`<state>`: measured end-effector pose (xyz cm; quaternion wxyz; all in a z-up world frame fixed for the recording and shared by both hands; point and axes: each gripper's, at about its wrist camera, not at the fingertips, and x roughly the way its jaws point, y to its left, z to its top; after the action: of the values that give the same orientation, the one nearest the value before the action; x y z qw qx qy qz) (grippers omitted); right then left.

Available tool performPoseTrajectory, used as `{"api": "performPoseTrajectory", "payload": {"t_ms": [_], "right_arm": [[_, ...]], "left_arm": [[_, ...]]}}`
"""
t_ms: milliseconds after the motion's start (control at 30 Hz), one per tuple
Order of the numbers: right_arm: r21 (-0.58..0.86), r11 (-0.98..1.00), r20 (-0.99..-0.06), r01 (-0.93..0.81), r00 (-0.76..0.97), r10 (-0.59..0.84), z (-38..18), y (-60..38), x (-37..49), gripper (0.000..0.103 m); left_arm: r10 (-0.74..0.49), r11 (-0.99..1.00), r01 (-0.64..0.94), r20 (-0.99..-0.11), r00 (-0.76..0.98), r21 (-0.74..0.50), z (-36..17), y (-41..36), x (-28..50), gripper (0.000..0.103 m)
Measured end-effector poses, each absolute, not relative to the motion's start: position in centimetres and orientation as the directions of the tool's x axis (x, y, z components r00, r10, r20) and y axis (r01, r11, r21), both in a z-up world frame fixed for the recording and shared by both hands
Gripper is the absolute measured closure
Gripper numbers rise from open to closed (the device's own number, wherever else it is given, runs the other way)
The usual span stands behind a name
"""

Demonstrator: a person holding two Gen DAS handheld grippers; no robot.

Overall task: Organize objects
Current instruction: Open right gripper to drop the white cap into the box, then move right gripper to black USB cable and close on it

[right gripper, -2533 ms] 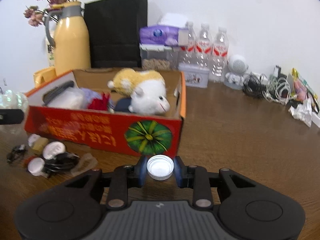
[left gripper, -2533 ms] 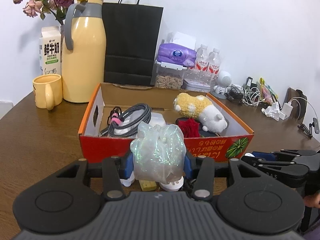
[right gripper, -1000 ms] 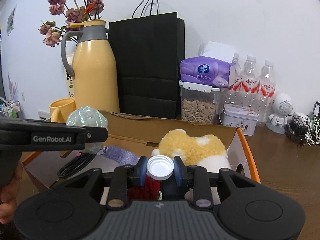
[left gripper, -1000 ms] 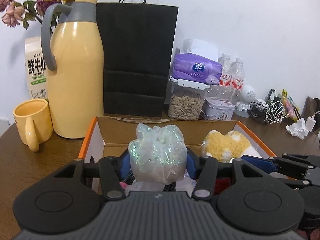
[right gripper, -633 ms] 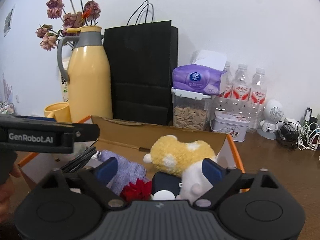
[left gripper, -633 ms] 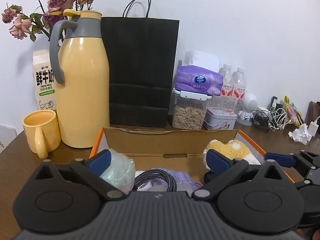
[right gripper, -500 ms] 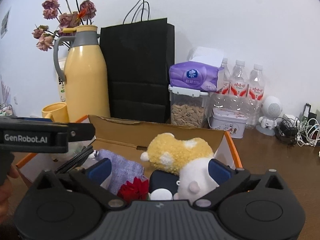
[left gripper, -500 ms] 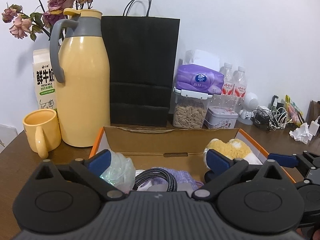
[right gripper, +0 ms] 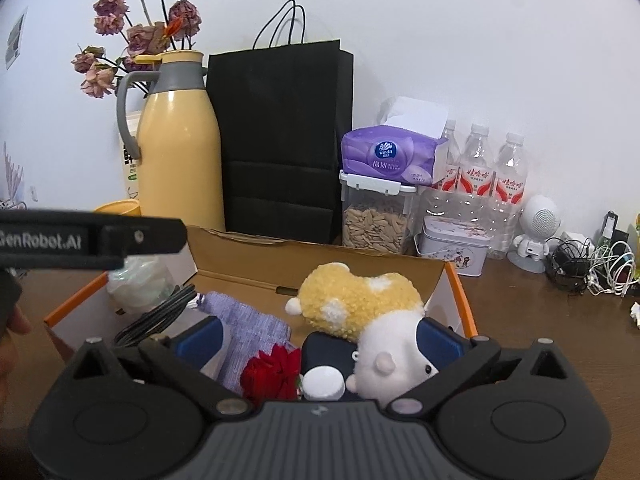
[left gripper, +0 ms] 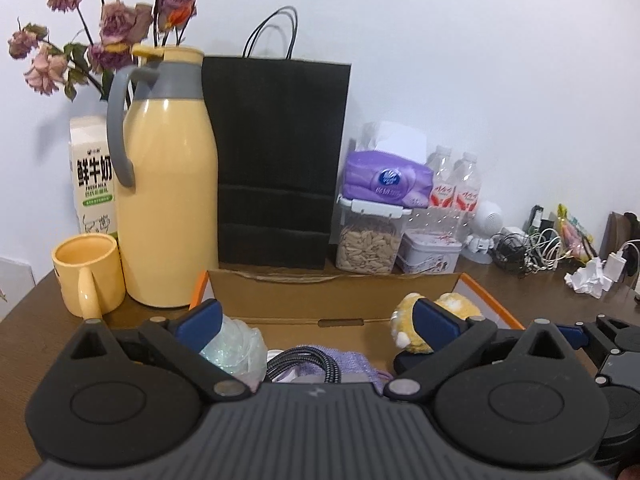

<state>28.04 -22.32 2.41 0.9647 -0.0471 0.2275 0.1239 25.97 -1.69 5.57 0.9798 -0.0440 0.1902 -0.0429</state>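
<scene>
Jaws wide, both empty; left gripper low over orange-rimmed cardboard box (crowded): could snag black braided cable.

left gripper open over cardboard box, iridescent bag inside

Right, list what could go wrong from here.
1. The white cap lies loose on a dark item beside the plush toy; it may slip out of sight.
2. The crinkly bag lies against the left gripper's pad, jaws open; pulling away could drag it over the box edge.
</scene>
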Motion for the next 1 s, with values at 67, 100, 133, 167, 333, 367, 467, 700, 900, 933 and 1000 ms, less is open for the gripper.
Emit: {"api": "performPoseTrajectory", "payload": {"t_ms": [67,100,133,167,333,367,467,700,900,933,1000], "right_arm": [[-0.039,0.964,-0.444,-0.263,0.869,0.219,2.7,-22.5,27.3,0.0],[-0.042,0.963,-0.439,-0.265,0.871,0.22,2.8,-22.6,26.9,0.0],[-0.043,0.963,-0.436,-0.266,0.872,0.221,3.0,-22.7,26.5,0.0],[-0.046,0.962,-0.432,-0.268,0.874,0.223,3.1,-22.8,26.1,0.0],[-0.051,0.958,-0.428,-0.281,0.873,0.233,3.2,-23.1,24.0,0.0],[-0.052,0.957,-0.432,-0.284,0.871,0.235,3.2,-23.1,23.5,0.0],[-0.052,0.956,-0.443,-0.29,0.864,0.238,2.9,-23.4,22.1,0.0],[-0.055,0.947,-0.498,-0.316,0.831,0.249,1.4,-23.8,18.9,0.0],[-0.054,0.94,-0.569,-0.337,0.784,0.248,-0.8,-23.4,17.5,0.0],[-0.052,0.939,-0.578,-0.34,0.777,0.249,-1.1,-23.3,17.4,0.0],[-0.052,0.936,-0.59,-0.347,0.767,0.251,-1.6,-23.0,17.1,0.0]], "left_arm": [[-0.105,0.993,0.076,-0.364,0.925,-0.094,5.9,-1.7,25.2,0.0],[-0.106,0.993,0.077,-0.363,0.926,-0.092,6.0,-1.6,24.9,0.0],[-0.106,0.993,0.079,-0.362,0.926,-0.09,6.1,-1.6,24.5,0.0],[-0.108,0.993,0.081,-0.364,0.925,-0.088,6.1,-1.5,24.1,0.0],[-0.103,0.993,0.077,-0.376,0.921,-0.085,6.1,-0.9,22.3,0.0],[-0.102,0.994,0.075,-0.384,0.918,-0.085,6.0,-0.8,21.9,0.0],[-0.099,0.994,0.07,-0.402,0.91,-0.085,5.7,-0.3,20.8,0.0],[-0.069,0.997,0.044,-0.453,0.889,-0.067,4.4,1.0,18.1,0.0],[-0.038,0.999,0.014,-0.51,0.86,-0.049,2.7,2.5,16.6,0.0],[-0.036,0.999,0.012,-0.519,0.854,-0.05,2.4,2.7,16.3,0.0],[-0.032,0.999,0.005,-0.535,0.844,-0.052,1.7,3.1,15.9,0.0]]}}
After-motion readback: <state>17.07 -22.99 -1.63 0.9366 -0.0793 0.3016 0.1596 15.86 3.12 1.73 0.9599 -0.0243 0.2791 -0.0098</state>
